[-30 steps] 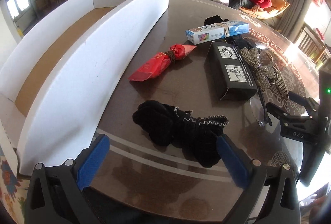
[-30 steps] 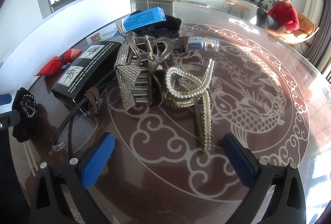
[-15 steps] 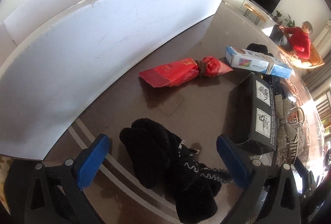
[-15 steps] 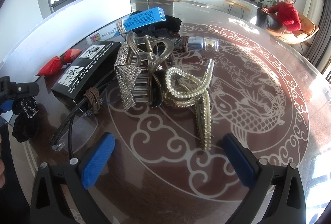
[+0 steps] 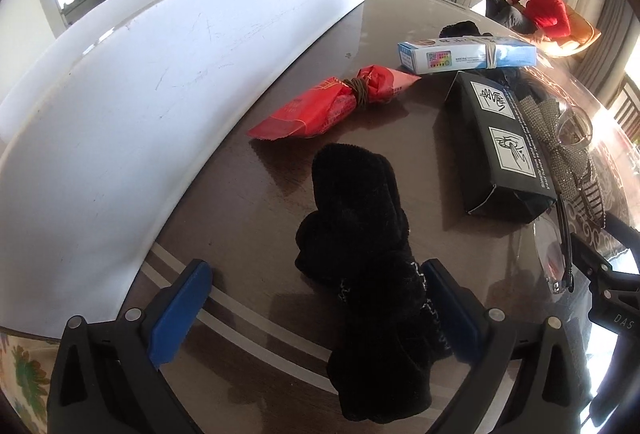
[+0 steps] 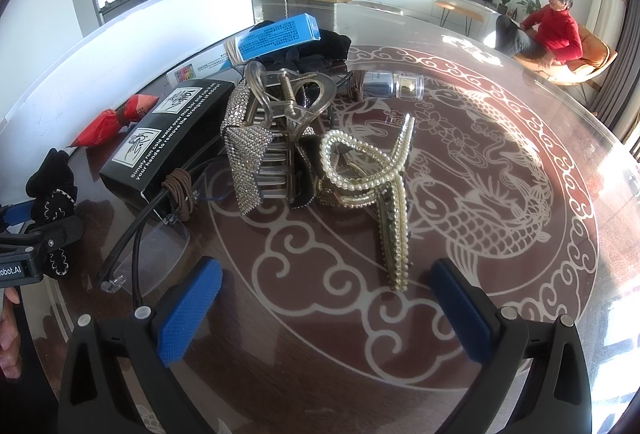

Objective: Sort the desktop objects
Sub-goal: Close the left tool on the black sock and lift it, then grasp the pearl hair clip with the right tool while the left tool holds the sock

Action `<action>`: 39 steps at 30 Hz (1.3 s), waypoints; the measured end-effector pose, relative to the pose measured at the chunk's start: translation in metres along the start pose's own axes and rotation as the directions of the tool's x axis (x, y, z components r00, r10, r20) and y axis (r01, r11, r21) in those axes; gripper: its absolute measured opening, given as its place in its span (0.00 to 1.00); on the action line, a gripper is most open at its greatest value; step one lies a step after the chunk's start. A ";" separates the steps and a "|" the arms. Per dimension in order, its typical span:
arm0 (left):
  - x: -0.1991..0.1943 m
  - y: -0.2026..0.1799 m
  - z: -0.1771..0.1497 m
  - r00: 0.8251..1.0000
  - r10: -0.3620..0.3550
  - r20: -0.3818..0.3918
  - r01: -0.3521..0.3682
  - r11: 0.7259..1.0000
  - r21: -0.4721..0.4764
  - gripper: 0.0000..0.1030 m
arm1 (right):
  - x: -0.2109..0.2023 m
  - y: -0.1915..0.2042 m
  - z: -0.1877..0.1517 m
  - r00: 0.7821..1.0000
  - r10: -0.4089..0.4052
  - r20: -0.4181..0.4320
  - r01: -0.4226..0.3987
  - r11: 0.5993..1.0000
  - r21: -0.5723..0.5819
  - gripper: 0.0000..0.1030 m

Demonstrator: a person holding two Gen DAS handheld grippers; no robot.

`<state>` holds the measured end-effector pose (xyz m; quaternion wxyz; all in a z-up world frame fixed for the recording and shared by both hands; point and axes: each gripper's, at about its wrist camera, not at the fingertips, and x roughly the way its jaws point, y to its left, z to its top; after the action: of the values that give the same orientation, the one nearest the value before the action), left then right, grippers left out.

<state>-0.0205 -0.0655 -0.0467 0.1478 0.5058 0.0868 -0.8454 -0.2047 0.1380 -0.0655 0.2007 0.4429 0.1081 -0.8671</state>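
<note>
1. Left gripper point(image 5: 320, 310): fingers spread, straddling black glove point(image 5: 360, 242) on table point(image 5: 248, 234) beside white box point(image 5: 160, 73). Risk: limp fabric slips or snags.
2. Right gripper point(image 6: 324, 302): fingers spread, empty, near pearl clip point(image 6: 384, 185). Risk: tangled clips lift together.

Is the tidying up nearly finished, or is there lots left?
Lots left. Nothing looks sorted yet. The open left gripper is around the black sock, not squeezing. The red packet, black box and pearl hair clip wait on the table; the right gripper is empty.
</note>
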 end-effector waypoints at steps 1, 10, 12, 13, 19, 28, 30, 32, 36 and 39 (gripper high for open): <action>0.000 -0.001 0.000 1.000 -0.001 -0.004 0.001 1.000 0.002 1.00 | 0.000 0.000 0.000 1.000 0.000 0.000 0.000 1.000 0.000 1.00; 0.006 -0.005 0.005 0.999 -0.036 0.026 0.034 0.997 0.067 1.00 | 0.000 0.000 0.000 1.000 0.000 0.000 0.000 1.000 0.000 1.00; 0.007 -0.006 0.006 0.999 -0.044 0.020 0.043 0.996 0.081 1.00 | 0.000 0.000 0.000 1.000 0.000 0.000 0.000 1.000 0.000 1.00; 0.006 -0.005 0.005 0.999 -0.050 0.014 0.049 0.995 0.092 1.00 | 0.000 0.000 0.000 1.000 0.000 0.000 0.000 1.000 0.000 1.00; 0.007 0.000 0.010 0.995 -0.095 -0.027 0.098 0.978 0.183 1.00 | 0.001 0.000 0.000 1.000 0.000 0.000 0.000 1.000 0.000 1.00; 0.000 0.005 0.021 0.990 -0.141 0.027 0.131 0.964 0.233 0.31 | 0.001 0.000 0.000 1.000 0.000 0.000 0.000 1.000 0.000 1.00; -0.003 0.007 0.018 0.989 -0.147 0.034 0.136 0.965 0.225 0.31 | 0.001 0.000 0.000 1.000 0.000 0.000 0.000 1.000 -0.001 1.00; -0.005 0.010 0.013 0.987 -0.153 0.041 0.141 0.966 0.217 0.31 | 0.001 0.000 0.000 1.000 0.000 0.000 0.000 1.000 -0.001 1.00; -0.005 0.005 0.010 0.987 -0.155 0.047 0.141 0.964 0.224 0.31 | 0.001 0.000 0.000 1.000 0.001 0.000 -0.001 1.000 -0.001 1.00; -0.005 0.003 0.008 0.986 -0.159 0.051 0.143 0.962 0.232 0.30 | 0.001 0.000 0.000 1.000 0.003 -0.001 -0.003 1.000 -0.006 1.00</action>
<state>-0.0239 -0.0696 -0.0385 0.0270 0.4817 0.0225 -0.8756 -0.2052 0.1381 -0.0659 0.2032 0.4428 0.1100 -0.8663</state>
